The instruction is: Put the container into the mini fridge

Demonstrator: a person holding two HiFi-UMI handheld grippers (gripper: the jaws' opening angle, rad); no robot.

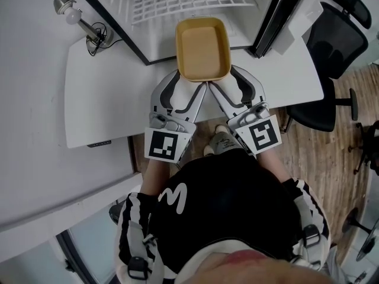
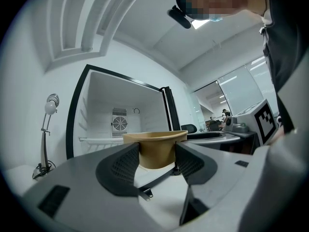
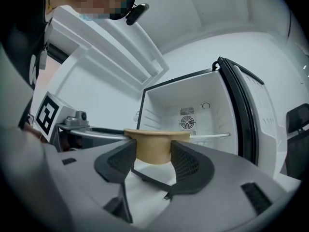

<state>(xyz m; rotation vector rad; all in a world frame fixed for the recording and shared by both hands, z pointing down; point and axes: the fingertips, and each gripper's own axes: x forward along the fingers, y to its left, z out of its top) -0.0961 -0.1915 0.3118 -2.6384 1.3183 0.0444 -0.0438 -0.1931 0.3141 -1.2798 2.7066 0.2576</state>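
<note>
A tan, open-topped rectangular container (image 1: 201, 47) is held level just in front of the open mini fridge (image 1: 189, 2). My left gripper (image 1: 189, 83) is shut on its near left end, and my right gripper (image 1: 224, 81) on its near right end. In the left gripper view the container (image 2: 154, 138) sits between the black pads (image 2: 126, 162), with the gripper (image 2: 157, 152) closed against its sides. In the right gripper view the container (image 3: 155, 138) is pinched the same way by that gripper (image 3: 153, 152). Behind it the fridge interior (image 3: 193, 115) shows a wire shelf and a fan grille.
The fridge door (image 1: 269, 16) stands open at the right. A small silver lamp (image 1: 74, 13) with a cable sits on the white table (image 1: 100, 99) at the left. A black office chair (image 1: 334, 40) stands on the wood floor at the right.
</note>
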